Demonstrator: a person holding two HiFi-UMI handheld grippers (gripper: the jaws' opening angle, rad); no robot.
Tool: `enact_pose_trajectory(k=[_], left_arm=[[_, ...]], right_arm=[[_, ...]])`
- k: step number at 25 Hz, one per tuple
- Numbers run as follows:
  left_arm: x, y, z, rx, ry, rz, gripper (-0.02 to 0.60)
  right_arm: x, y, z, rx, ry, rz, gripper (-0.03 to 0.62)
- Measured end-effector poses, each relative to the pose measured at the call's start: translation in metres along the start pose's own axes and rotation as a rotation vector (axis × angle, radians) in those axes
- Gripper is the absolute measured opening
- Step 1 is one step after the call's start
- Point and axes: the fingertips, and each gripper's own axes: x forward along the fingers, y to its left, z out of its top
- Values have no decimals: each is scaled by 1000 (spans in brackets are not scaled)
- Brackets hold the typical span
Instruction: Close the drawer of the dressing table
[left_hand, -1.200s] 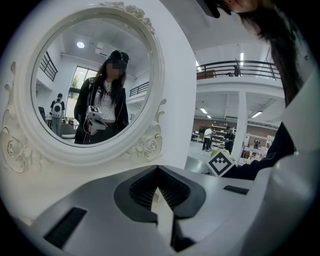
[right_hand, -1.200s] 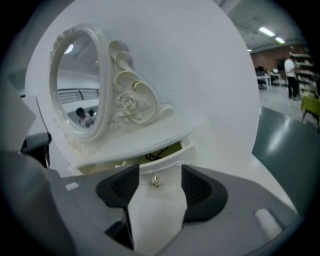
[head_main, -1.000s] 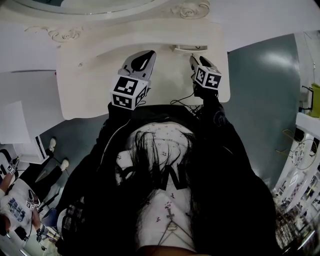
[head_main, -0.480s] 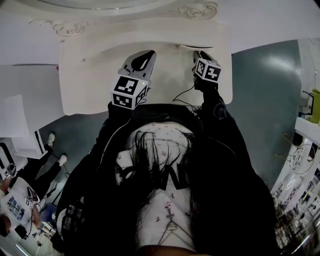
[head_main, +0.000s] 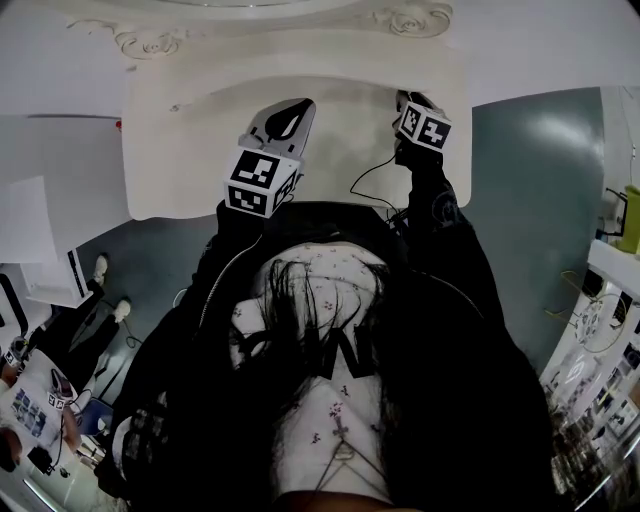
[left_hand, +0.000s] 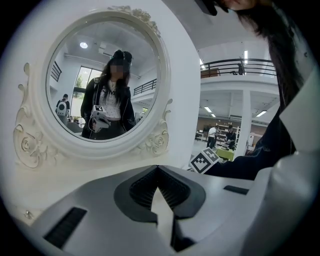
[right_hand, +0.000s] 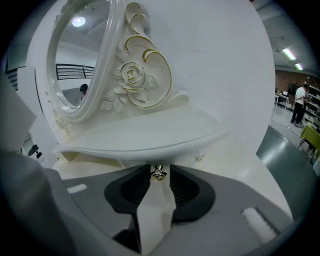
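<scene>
- The dressing table (head_main: 180, 170) is seen to be made of smooth white painted material, with a curved front edge and carved scrollwork along its back.
- A round mirror (left_hand: 100, 75) is set in a thick white frame; a moulded rose (right_hand: 131, 76) with gilt-edged scrolls is carved at its base.
- Below the mirror, a thin curved shelf (right_hand: 150, 132) with a rounded lip is carried over the drawer.
- The drawer (right_hand: 181, 159) is found under that shelf, at the table's back right, directly ahead of the right gripper. Only a strip of its cream front is shown, and how far in it sits cannot be told.
- Its front is turned toward the person, with its long axis run left to right along the shelf.
- A small metal knob (right_hand: 159, 173), bright and lobed, is pointed straight out at the gripper.
- The right gripper (right_hand: 159, 176) is closed on that knob, which is held between the ribbed dark pads at the tips.
- The left gripper (left_hand: 157, 170) is held over the table top with its jaws brought together, nothing between them.
</scene>
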Motion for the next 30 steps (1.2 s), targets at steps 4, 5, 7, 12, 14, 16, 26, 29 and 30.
enact_pose_trajectory(k=[4,5,7,12,14,16,26,29,30], left_arm=[[-6,3,-1,1,-6,-9,0],[-8,4,-2,2,-8,-14,0],[-10,6,-3,6,-11,-25,0],[-13,7,-5,21,-15,-72,0],[-14,7,-5,29,-16,-98,0],[-13,5,-6,38,-17,-134,0],[-16,-38,-20,67,0,-298,0],[-22,-45,-20,73,-11,-313,0],[-24,-46,-21,74,-14,-311,0]], right_arm=[[-8,4,-1,22,-7,-4,130],[-11,6,0,29,-15,1,130],[-21,13,-1,44,-30,17,130],[-55,36,-4,87,-60,81,130],[-68,48,-4,90,-85,102,130],[-81,61,-5,94,-109,117,130],[-160,118,-13,88,-201,170,129],[-172,129,-22,85,-202,187,129],[-174,132,-24,84,-203,191,129]])
